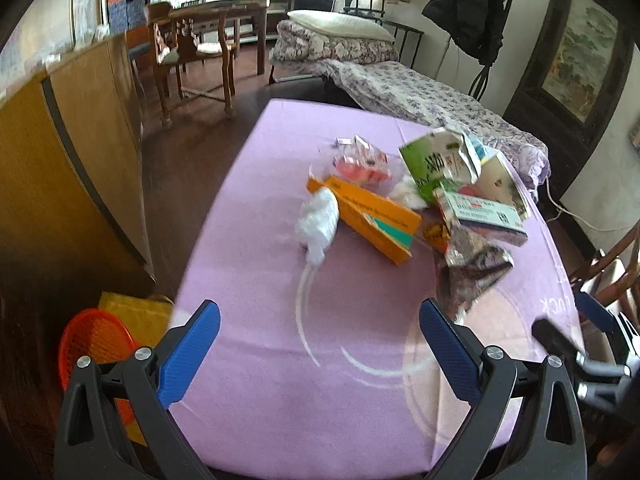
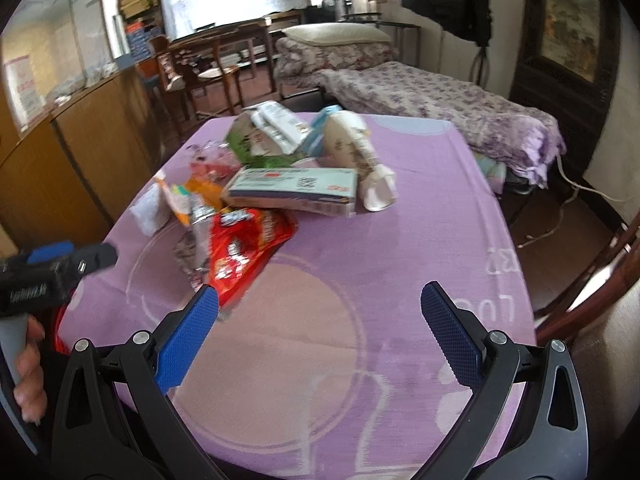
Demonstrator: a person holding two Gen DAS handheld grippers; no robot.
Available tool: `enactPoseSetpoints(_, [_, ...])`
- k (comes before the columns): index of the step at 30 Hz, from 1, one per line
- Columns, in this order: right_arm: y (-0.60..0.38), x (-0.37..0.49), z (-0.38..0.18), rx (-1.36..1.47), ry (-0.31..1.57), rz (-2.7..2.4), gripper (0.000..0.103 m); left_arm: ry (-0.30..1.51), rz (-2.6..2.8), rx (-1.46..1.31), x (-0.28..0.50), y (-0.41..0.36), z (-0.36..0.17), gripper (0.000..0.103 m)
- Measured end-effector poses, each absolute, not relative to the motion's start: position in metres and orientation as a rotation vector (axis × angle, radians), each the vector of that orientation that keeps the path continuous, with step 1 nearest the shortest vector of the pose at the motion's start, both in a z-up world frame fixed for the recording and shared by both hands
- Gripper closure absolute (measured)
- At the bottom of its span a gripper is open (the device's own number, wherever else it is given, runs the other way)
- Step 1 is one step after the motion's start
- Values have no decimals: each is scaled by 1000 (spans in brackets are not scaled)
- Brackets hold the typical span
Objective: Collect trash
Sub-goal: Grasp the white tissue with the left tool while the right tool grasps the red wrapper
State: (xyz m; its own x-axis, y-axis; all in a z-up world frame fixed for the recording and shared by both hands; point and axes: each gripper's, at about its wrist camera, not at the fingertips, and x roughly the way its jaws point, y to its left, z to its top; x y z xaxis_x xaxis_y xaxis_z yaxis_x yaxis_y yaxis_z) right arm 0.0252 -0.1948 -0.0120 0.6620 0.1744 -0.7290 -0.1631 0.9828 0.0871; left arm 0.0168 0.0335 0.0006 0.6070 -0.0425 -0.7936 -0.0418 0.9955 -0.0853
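Trash (image 2: 256,184) on the purple table (image 2: 400,248) looks light and crushable, so both spread-open, empty grippers, left gripper (image 1: 320,344) and right gripper (image 2: 320,340), should pinch edges.

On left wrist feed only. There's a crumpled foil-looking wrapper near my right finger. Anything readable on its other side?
Observer: From the right wrist view it is a red snack bag, printed side up, lying nearest the right gripper; the lettering is too blurred to read.
Operator: Right gripper carrying anything?
Observer: No. Its jaws stand wide apart above the purple tablecloth, nothing between them.
Operator: Anything hidden behind the white and blue box?
Observer: Yes, a crushed white paper cup lies on its side just right of that box.
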Motion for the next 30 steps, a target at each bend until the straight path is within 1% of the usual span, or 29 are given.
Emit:
enactPoseSetpoints(4, [-178, 22, -16, -62, 833, 222, 6, 900, 23, -31, 35, 37, 4, 6])
enactPoseSetpoints(9, [-174, 20, -14, -68, 832, 238, 6, 968, 51, 14, 67, 43, -15, 6])
enactPoseSetpoints(11, [-176, 19, -14, -51, 833, 239, 6, 1003, 48, 16, 77, 44, -23, 11])
enactPoseSetpoints(15, [-179, 22, -15, -34, 841, 246, 6, 1033, 52, 41, 93, 42, -33, 13])
enactPoseSetpoints(20, [-180, 23, -17, -28, 853, 253, 6, 1057, 60, 64, 114, 38, -41, 24])
enactPoseSetpoints(24, [-180, 26, -19, -24, 859, 257, 6, 1063, 57, 60, 120, 37, -45, 30])
enactPoseSetpoints(25, [-180, 26, -19, -25, 861, 257, 6, 1064, 51, 61, 120, 36, -46, 35])
enactPoseSetpoints(26, [-179, 27, -20, -27, 862, 258, 6, 1066, 46, 62, 120, 37, -46, 43])
enactPoseSetpoints(27, [-178, 27, -20, -30, 864, 258, 6, 1068, 36, 61, 120, 36, -47, 49])
enactPoseSetpoints(29, [-176, 27, -21, -36, 868, 259, 6, 1072, 23, 56, 118, 36, -49, 70])
enactPoseSetpoints(30, [-175, 27, -21, -42, 869, 258, 6, 1071, 18, 52, 118, 35, -49, 75])
